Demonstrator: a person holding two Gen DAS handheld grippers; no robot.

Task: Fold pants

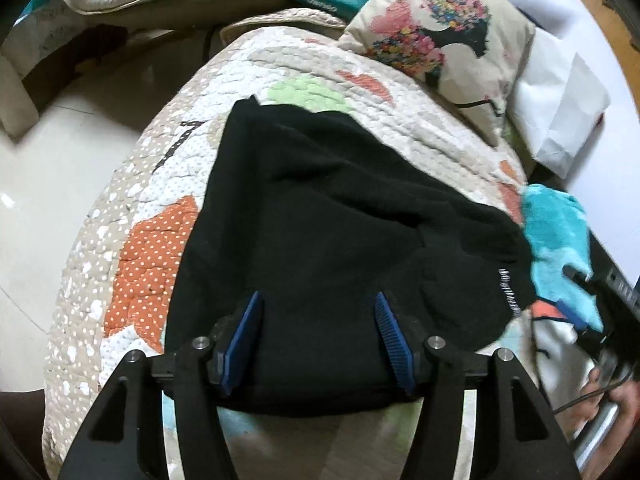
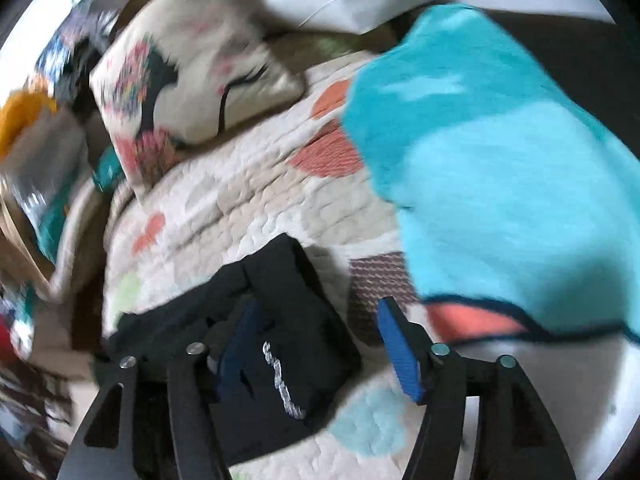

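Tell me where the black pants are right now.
The black pants lie bunched on the quilted bedspread, in the left wrist view directly ahead of the open left tongs, beside a turquoise cloth.

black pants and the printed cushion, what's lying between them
Only bare quilt lies between the black pants and the printed cushion; nothing else rests on that stretch. The left wrist view shows it most sharply.

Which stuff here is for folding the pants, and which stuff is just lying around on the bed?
For the job:
black pants
left claw, open above them
right claw, open

Just lying about:
flowery pillow
turquoise blanket
patchwork quilt underneath
white paper bag
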